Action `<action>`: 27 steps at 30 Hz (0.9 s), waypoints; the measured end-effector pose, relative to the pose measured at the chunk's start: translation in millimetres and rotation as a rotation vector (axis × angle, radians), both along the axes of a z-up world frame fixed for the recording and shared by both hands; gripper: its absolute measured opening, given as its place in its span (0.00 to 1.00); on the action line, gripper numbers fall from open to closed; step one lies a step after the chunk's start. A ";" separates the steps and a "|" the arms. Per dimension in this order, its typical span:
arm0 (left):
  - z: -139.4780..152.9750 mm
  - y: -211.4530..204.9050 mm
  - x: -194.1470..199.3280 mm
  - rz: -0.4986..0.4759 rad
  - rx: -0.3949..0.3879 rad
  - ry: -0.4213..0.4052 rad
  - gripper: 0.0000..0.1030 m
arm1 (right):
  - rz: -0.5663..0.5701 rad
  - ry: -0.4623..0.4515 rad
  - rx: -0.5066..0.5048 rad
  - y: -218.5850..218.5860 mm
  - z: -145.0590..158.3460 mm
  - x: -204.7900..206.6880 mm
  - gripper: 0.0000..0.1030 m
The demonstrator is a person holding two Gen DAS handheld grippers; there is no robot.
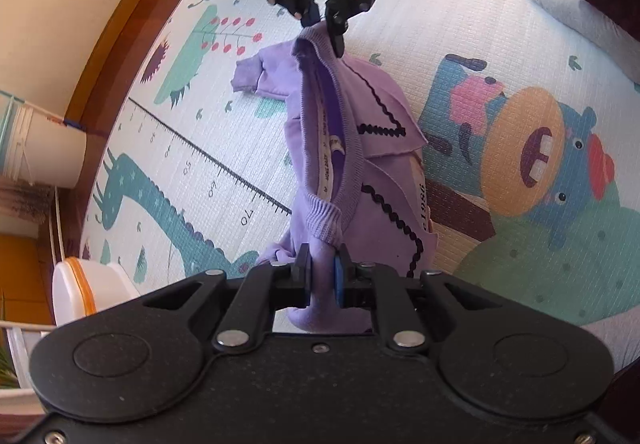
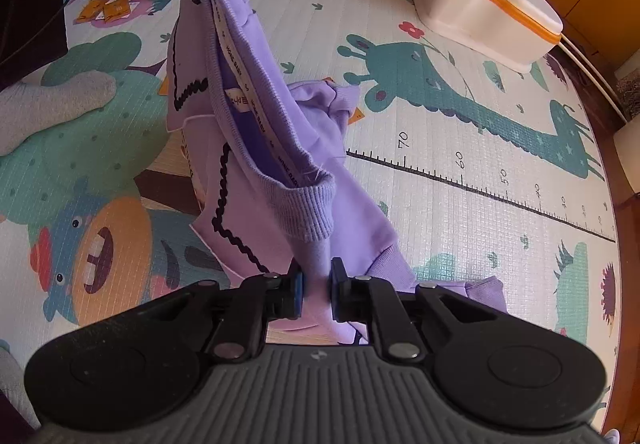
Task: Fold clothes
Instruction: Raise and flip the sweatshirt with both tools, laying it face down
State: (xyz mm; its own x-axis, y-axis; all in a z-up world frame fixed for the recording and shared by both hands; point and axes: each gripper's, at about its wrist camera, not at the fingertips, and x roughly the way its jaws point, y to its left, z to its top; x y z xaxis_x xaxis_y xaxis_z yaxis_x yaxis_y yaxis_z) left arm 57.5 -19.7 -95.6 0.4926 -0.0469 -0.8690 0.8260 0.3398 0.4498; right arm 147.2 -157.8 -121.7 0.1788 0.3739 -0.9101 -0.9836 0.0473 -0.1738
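Gripping the purple sweatshirt point(image 1: 352, 148) at the ribbed neckline, the left tool point(image 1: 322, 280) is clenching a fold of fabric between its two fingers. The right tool point(image 2: 316, 284) is clenching the opposite side of the same neckline, and the neck opening is stretching taut between the two tools. In the left wrist view, the right tool is appearing at the top edge, with its fingertips pinching the far end of the collar. In the right wrist view, the left tool is appearing at the top left corner, pinching the collar likewise.

The garment is hanging above the play mat point(image 2: 480, 148), with its lower part and one sleeve point(image 1: 256, 78) trailing on the mat near the printed ruler line point(image 1: 216, 164). Black zigzag trim point(image 1: 384, 130) is running across the sweatshirt's front panel. A woven label strip is showing inside the neckline.

A white and orange container point(image 2: 492, 4) is standing at the mat's edge. A grey-socked foot point(image 2: 52, 104) is resting on the mat beside the garment.
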 end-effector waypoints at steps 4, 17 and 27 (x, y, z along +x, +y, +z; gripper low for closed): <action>15.3 6.2 23.7 0.153 -0.078 0.009 0.09 | -0.027 -0.059 0.006 -2.9 27.8 -10.1 0.13; 96.0 5.2 -5.4 0.081 -0.294 -0.088 0.08 | -0.176 -0.156 0.072 -56.1 118.7 -58.3 0.13; 92.9 -3.5 33.9 -0.010 -0.209 -0.057 0.08 | -0.193 -0.169 0.014 -52.6 118.8 -33.6 0.13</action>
State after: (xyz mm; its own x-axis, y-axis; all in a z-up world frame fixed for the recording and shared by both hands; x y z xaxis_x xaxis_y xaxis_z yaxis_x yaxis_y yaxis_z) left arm 91.5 -23.2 -2.7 0.5390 -0.2284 -0.8108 0.8052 0.4223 0.4163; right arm 113.7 -210.5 -2.9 0.3972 0.3309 -0.8560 -0.9132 0.2347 -0.3331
